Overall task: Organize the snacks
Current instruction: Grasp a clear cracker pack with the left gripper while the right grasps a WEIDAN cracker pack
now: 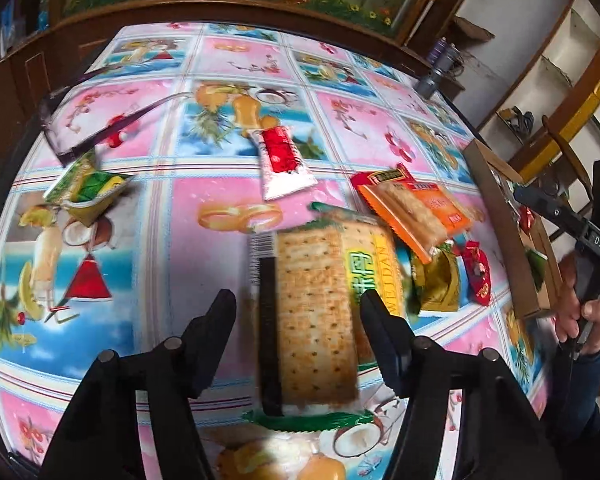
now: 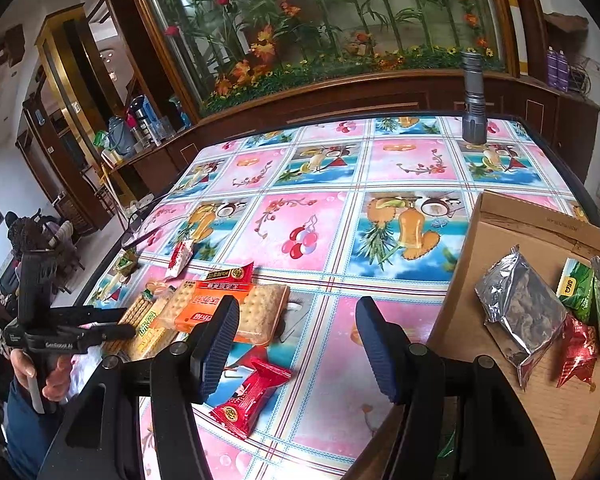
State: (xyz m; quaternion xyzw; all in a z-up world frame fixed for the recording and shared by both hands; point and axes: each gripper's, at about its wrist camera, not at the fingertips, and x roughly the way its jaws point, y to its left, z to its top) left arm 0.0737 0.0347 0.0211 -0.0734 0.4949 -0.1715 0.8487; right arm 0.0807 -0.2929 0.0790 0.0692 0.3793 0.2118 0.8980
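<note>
Now, our entries:
Left gripper (image 1: 298, 312): jaws apart, straddling the cracker pack (image 1: 320, 312), pads not visibly pressing.
Right gripper (image 2: 296, 340): apart, empty.
Box (image 2: 500, 232): at three o'clock.
Method: we centre, clamp gently; crackers likely crush.

cracker pack (image 1: 332, 280): "WEI DAN" | right hand-held gripper (image 1: 598, 240): "DAS"

Home dining room: aquarium cabinet (image 2: 320, 40), tablecloth (image 2: 400, 160)
</note>
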